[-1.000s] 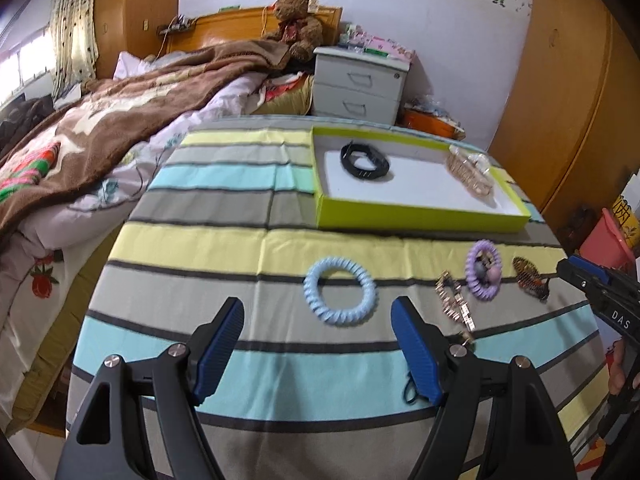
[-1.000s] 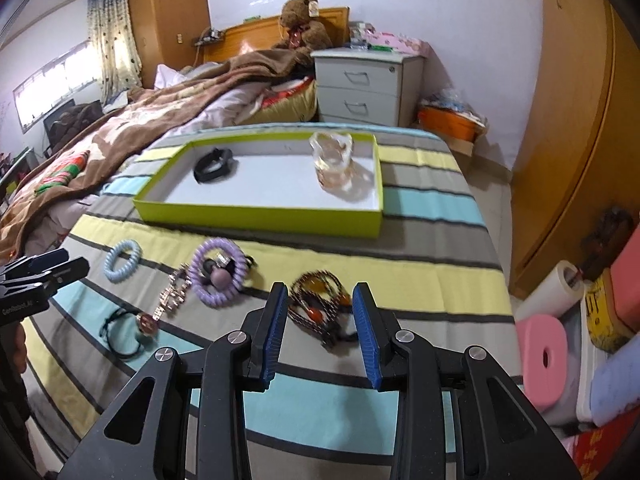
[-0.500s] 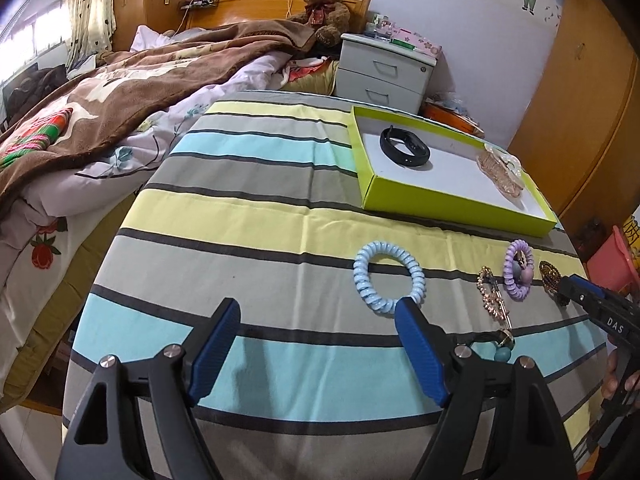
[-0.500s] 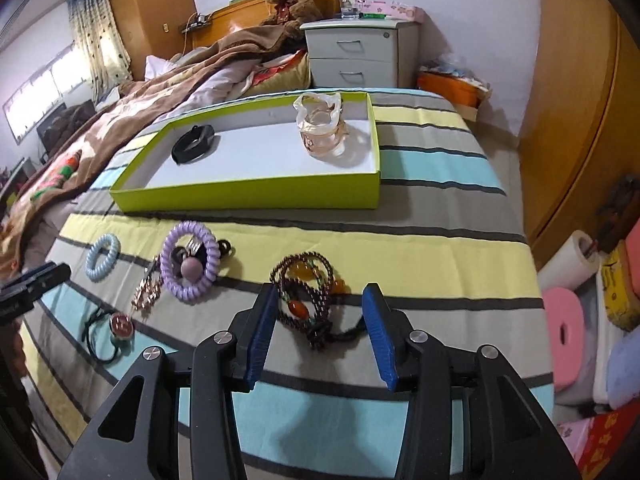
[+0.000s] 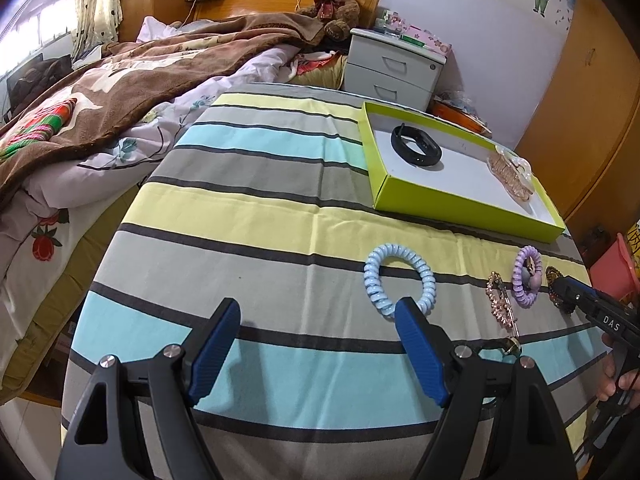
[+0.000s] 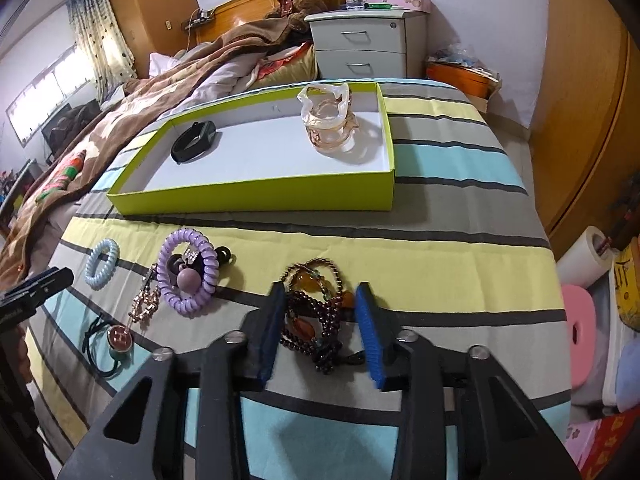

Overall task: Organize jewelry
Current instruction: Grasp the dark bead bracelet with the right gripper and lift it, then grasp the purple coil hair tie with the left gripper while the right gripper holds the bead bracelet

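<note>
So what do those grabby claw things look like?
Each hand-held gripper, left and right, has a black plastic frame with triangle cut-outs, silver round bolts, and two fingers faced with ribbed blue pads. White letters "DAS" mark the right one's side.

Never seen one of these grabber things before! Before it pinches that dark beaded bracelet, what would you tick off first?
1. Beaded bracelet lies between the right gripper fingers: ok.
2. Jaws open wide enough to straddle it: ok.
3. Fingertips touching the cloth: cannot tell.
4. Purple coil hair tie outside the jaws, off to the left: ok.
5. Bare floor left in the green tray between the black band and the clear pink bangles: ok.
6. Left gripper open, holding nothing, apart from the bracelet: ok.
</note>
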Demonstrator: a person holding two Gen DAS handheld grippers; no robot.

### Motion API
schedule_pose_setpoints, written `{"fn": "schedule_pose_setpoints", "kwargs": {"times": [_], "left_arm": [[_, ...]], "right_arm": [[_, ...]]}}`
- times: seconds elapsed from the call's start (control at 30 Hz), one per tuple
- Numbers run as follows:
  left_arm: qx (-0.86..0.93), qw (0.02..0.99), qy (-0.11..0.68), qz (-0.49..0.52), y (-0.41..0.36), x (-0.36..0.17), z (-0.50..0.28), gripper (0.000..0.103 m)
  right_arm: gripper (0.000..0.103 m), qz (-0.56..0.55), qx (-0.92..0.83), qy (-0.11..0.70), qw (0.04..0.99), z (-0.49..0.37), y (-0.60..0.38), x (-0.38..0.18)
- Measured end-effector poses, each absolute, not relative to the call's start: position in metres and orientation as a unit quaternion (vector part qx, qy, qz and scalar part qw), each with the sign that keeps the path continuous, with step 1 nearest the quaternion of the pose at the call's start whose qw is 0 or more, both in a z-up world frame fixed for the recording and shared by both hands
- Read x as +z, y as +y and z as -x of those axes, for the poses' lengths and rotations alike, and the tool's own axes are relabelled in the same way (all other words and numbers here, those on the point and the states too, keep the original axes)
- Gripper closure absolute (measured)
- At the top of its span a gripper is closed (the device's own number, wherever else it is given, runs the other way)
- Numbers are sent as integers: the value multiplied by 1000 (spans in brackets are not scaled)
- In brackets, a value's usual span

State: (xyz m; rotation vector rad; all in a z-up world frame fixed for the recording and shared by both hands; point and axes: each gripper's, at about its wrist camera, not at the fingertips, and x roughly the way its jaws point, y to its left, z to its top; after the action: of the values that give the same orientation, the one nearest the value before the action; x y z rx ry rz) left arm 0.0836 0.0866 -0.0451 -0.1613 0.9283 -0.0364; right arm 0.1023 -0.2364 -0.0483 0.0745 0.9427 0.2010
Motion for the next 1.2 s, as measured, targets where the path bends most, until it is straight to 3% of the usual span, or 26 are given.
{"fn": "schedule_pose_setpoints", "kwargs": {"times": [0.07,0.77,1.2], "left_arm": [[-17,890,449,79,87,-45,-85,22],[-25,882,460,95,83,-43,-95,22],[-170,868,460,75,6,-22,-119,22]], "right_arm": [[84,-41,97,453,885,-102,-238,-49],[85,-47,100,415,903,-93,-246,-32],[85,-61,106,394,911,-83,-252,-19]]}}
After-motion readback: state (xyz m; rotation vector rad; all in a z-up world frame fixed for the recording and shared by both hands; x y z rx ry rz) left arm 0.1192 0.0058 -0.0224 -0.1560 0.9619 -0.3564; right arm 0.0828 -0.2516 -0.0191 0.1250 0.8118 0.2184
